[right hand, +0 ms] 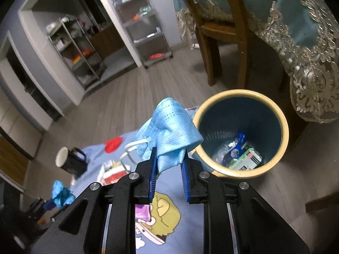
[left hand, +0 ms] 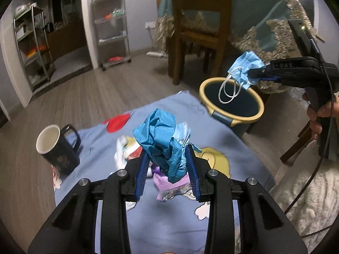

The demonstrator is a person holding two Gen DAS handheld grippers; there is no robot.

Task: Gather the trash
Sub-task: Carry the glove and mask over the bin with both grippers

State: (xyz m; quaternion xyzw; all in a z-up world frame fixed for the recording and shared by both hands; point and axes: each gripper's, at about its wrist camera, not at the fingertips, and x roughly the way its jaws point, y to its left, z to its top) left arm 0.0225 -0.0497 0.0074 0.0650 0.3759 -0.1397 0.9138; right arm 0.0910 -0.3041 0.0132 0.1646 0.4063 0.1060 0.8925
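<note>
Left hand-held gripper clamps a crumpled blue plastic glove above the cartoon-print blue cloth. Right hand-held gripper pinches a light-blue surgical mask beside the yellow-rimmed blue wastebasket, which stands beyond the cloth.

Grey plank floor, wooden chair, metal shelves.
</note>
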